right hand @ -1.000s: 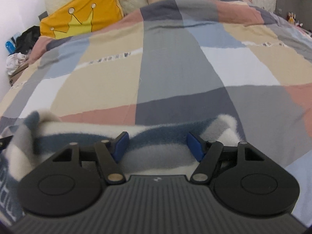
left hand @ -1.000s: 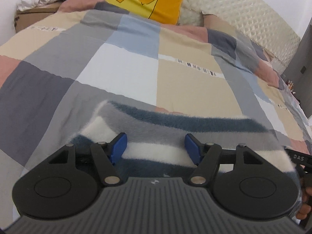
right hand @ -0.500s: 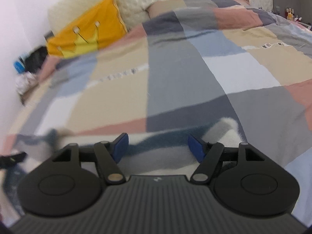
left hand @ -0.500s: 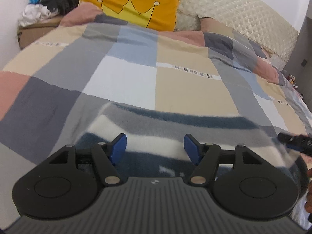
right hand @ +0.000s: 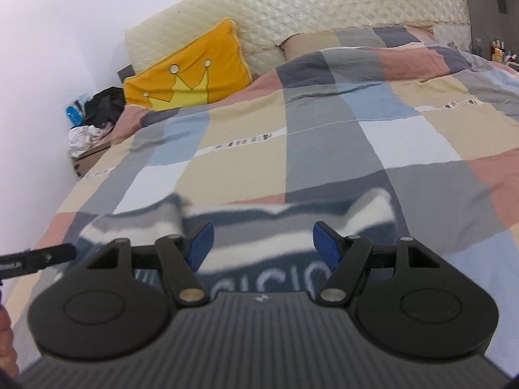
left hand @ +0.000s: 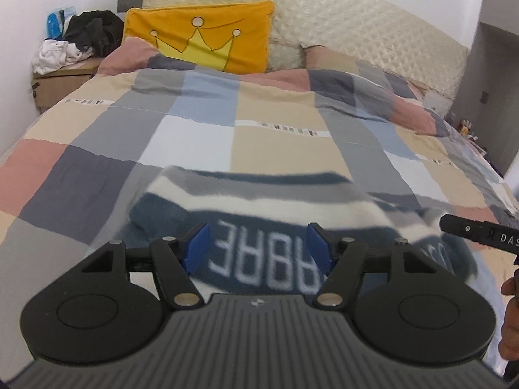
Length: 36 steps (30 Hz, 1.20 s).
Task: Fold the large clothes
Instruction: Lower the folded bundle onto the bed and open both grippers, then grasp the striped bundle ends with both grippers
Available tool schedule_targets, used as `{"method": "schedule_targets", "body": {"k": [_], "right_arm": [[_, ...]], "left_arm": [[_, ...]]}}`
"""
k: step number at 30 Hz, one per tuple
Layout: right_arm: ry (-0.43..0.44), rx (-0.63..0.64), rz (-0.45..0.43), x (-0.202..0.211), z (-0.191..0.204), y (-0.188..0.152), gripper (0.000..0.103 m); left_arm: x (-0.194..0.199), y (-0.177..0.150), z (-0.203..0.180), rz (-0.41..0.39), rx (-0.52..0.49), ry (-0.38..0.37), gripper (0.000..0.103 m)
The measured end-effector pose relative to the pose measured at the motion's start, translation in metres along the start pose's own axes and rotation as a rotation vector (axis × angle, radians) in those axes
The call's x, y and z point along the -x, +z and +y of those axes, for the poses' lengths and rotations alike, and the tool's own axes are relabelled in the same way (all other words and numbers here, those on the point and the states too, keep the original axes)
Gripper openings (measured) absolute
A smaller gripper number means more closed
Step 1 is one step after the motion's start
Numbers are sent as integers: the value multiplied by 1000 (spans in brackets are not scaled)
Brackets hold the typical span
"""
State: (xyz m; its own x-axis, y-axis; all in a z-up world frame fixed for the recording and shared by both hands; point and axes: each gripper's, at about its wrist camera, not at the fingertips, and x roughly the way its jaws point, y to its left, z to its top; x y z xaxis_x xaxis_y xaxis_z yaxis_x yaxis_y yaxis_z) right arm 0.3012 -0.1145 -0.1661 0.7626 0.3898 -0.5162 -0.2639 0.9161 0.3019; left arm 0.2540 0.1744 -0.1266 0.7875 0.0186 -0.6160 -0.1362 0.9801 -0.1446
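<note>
A fuzzy sweater (left hand: 259, 207) striped navy, grey and white lies folded on the patchwork quilt (left hand: 259, 136), a navy band with white letters facing me. My left gripper (left hand: 258, 248) is open above its near edge, holding nothing. The sweater also shows in the right wrist view (right hand: 259, 227). My right gripper (right hand: 261, 248) is open above it, empty. The other gripper's black tip shows at each view's edge (left hand: 480, 230) (right hand: 35, 257).
A yellow crown cushion (left hand: 207, 35) and a cream quilted headboard (left hand: 356, 29) stand at the far end of the bed. A bedside box with piled clothes (left hand: 74, 48) is at the far left. Small bottles (right hand: 498, 50) stand at the far right.
Both grippers have lifted and pulled back from the sweater, staying open. The views now tilt up, showing the headboard, and the lettered navy band has come into sight.
</note>
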Motion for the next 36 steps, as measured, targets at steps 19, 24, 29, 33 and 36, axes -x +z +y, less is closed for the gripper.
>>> {"method": "schedule_targets", "body": {"k": [19, 24, 29, 33, 36], "right_arm": [[285, -311, 110, 23, 7, -49, 75], [371, -427, 195, 3, 12, -63, 78], [453, -512, 267, -19, 21, -75, 89], [470, -607, 314, -37, 25, -85, 89], [482, -715, 351, -55, 32, -96, 89]], "left_arm": [[-14, -91, 66, 146, 686, -278, 90], [-34, -112, 85, 148, 865, -309, 89], [-41, -122, 101, 77, 1013, -310, 88], [-49, -131, 114, 60, 1107, -309, 84], [-54, -133, 117, 55, 1127, -301, 76]]}}
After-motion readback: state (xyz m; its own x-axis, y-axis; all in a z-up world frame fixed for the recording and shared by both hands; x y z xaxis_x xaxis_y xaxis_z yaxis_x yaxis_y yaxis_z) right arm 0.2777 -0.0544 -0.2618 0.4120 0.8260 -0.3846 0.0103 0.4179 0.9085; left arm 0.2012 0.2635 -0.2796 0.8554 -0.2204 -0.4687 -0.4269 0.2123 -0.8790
